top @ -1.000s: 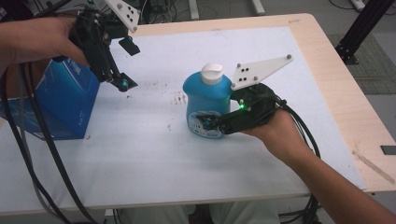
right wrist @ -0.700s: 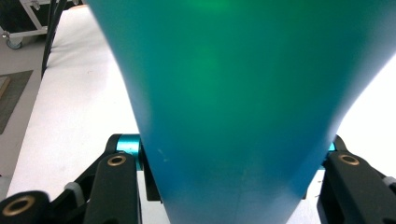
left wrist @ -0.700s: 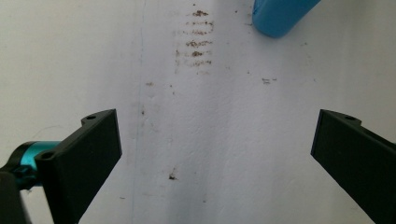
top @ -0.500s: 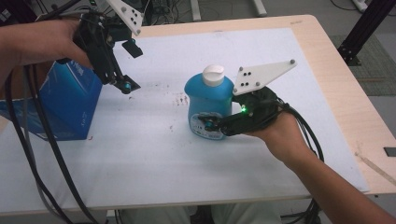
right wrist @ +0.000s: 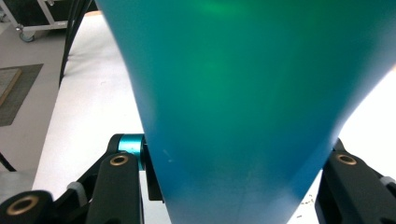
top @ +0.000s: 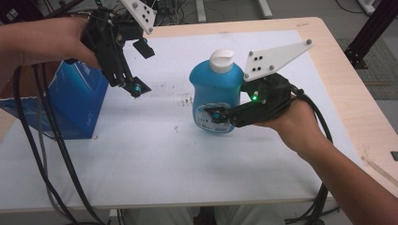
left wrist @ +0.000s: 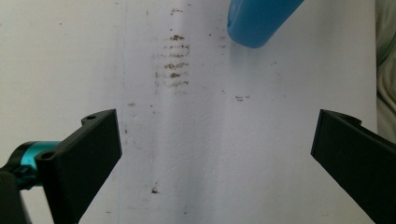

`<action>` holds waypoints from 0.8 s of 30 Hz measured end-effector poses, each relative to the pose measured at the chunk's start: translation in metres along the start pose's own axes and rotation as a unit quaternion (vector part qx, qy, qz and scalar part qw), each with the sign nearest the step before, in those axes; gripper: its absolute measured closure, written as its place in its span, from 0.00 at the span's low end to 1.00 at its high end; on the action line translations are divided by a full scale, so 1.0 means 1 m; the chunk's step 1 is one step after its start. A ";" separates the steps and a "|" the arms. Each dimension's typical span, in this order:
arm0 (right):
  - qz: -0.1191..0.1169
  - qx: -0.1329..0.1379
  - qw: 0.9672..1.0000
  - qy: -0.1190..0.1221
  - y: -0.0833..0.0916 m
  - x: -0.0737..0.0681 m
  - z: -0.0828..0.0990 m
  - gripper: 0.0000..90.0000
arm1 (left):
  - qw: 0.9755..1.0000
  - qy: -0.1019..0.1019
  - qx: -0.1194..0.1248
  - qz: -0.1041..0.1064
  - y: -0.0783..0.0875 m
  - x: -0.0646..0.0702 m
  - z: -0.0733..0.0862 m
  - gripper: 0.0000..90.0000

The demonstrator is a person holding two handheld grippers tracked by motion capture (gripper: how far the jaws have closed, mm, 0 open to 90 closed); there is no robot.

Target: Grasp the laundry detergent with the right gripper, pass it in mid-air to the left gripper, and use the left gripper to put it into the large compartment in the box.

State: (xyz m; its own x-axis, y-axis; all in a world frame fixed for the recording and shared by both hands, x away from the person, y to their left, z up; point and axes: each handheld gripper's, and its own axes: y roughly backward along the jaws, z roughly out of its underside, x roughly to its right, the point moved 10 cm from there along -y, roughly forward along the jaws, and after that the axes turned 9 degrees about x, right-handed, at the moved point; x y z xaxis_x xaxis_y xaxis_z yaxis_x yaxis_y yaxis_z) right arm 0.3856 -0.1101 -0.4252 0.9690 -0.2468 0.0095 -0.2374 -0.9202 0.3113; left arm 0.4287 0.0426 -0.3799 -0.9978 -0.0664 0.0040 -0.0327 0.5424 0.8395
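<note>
bottle: the blue bottle (top: 216, 91) is standing upright at centre frame on the white mat (top: 155, 154)
right gripper (top: 220, 116): clamping low on the bottle, jaws just finished closing in
left gripper (top: 133, 86): hanging wide open, holding nothing, upper left by the blue bag (top: 77, 101)
risk: low grip, top-heavy, probably tipping when lifting
vs earlier: bottle isn't shifting, hands barely moving

The lower front of the blue bottle (top: 217, 91) is covered by the right tool (top: 217, 117), and its label print is too small to be read. The blue box (top: 77, 101) by the bench's left edge is partly hidden behind the left tool (top: 133, 86).
</note>
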 end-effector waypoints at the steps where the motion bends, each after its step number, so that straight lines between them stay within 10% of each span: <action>1: -0.002 -0.003 1.000 -0.001 0.000 0.000 -0.001 0.52 | 1.000 -0.001 0.002 0.003 0.000 0.002 -0.002 0.02; 24: -0.074 -0.046 0.996 0.032 -0.022 -0.004 -0.021 0.52 | 0.999 0.005 -0.016 0.032 0.006 0.039 -0.039 0.02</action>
State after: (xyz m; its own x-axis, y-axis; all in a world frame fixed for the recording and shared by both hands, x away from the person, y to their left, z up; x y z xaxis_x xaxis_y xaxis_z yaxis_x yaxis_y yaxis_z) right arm 0.3886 -0.0828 -0.4120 0.9959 -0.0885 0.0172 -0.0879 -0.9121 0.4003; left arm 0.3921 0.0108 -0.3537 -0.9972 -0.0399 0.0637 0.0338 0.5192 0.8540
